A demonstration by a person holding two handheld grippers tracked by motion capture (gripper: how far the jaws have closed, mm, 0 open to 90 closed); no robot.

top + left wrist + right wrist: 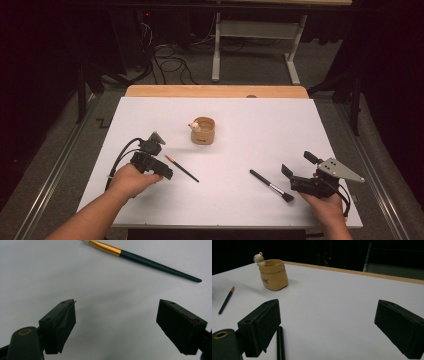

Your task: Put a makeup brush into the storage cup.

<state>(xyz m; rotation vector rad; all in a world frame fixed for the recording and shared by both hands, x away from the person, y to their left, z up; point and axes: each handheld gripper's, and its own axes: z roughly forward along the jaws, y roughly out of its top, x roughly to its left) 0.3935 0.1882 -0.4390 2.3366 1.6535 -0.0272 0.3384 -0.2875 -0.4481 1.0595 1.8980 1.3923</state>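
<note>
your left claw [116, 325] gapes empty just short of thin gold-ferruled brush [142, 258], near bear cup [202, 131]. right claw [332, 330] apart too, beside makeup brush [272, 185]. nothing gripped; both brushes left.

The left gripper [159, 159] was black and blocky, with a small grey three-cornered plate on its top and a black cable that looped from its back. In the left gripper view its two jaws were thick black blocks with small screw holes, and a gold ring marked the body at the near left. The right gripper [296, 167] was black too, with a larger grey plate dotted with holes. Both forearms were without sleeves.
</note>
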